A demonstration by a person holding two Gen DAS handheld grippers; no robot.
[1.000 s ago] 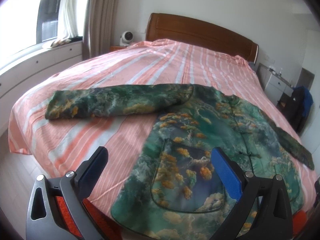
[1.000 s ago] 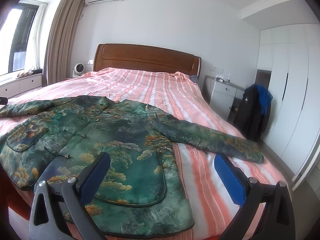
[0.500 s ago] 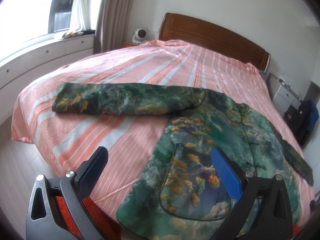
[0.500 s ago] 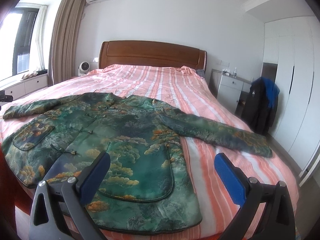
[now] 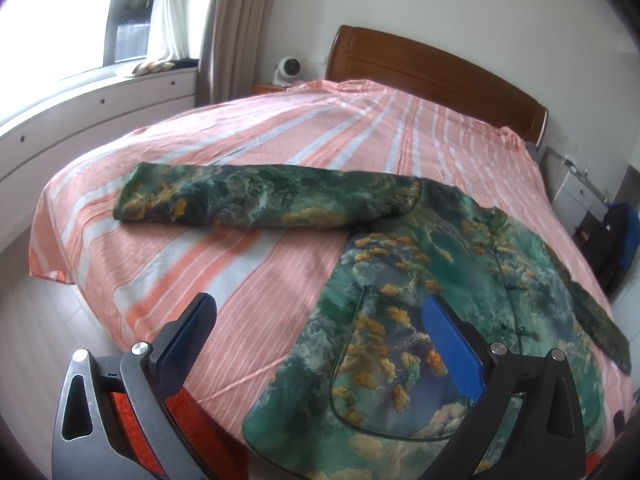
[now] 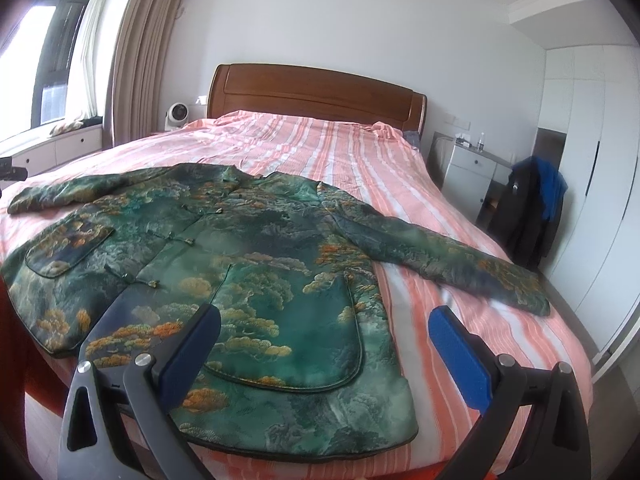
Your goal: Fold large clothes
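A green brocade jacket (image 6: pixel 248 248) with orange cloud patterns lies spread flat, front up, at the foot of a bed (image 6: pixel 320 148) with a pink striped cover. One sleeve (image 5: pixel 256 200) stretches out to the left, the other sleeve (image 6: pixel 440 256) to the right. My left gripper (image 5: pixel 320 316) hovers open above the jacket's left hem and the bare cover, holding nothing. My right gripper (image 6: pixel 324 328) hovers open above the right pocket (image 6: pixel 296 328) and hem, also holding nothing. Neither touches the cloth.
A wooden headboard (image 6: pixel 316 92) stands at the far end. A window bench with drawers (image 5: pixel 92 108) runs along the left. A white nightstand (image 6: pixel 468 176), a dark and blue garment (image 6: pixel 532 208) on a chair, and white wardrobes (image 6: pixel 592 168) are on the right.
The left gripper has swung left, so more of the left sleeve and bare cover shows. The right gripper has drawn back and risen a little. The jacket has not moved.
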